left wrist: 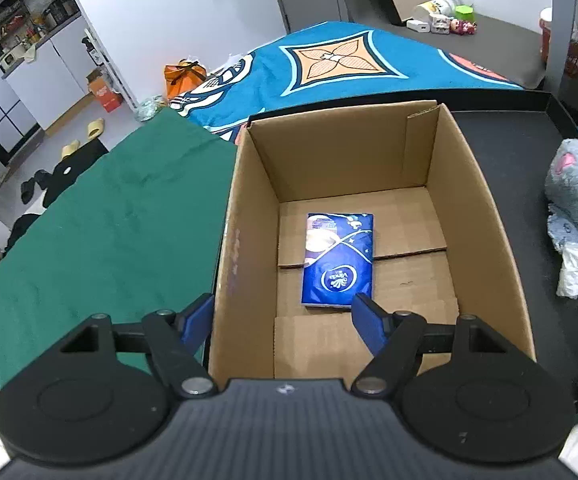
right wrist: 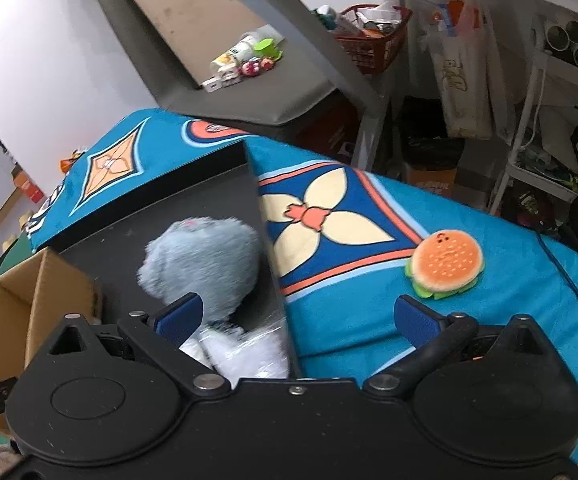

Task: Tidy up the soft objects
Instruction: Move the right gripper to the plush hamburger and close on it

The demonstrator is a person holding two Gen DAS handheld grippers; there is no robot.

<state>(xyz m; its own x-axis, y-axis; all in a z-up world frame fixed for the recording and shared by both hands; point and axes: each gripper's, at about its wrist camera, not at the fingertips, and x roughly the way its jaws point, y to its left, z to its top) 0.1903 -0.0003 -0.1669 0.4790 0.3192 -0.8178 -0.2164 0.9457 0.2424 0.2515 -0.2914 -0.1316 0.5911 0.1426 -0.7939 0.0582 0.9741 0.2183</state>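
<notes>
One blue tissue pack (left wrist: 339,259) with a white round logo, its writing too small to read, lies flat in the cardboard box (left wrist: 245,216). One grey plush (right wrist: 205,260) and one burger plush (right wrist: 445,264) lie outside; left gripper (left wrist: 283,312) and right gripper (right wrist: 297,316) both gape, holding nothing

A blue tissue pack (left wrist: 339,260) lies flat in the open cardboard box (left wrist: 485,216); a grey plush (right wrist: 205,264) sits beside it.

white wall (left wrist: 177,20), metal shelving (right wrist: 537,92)
</notes>
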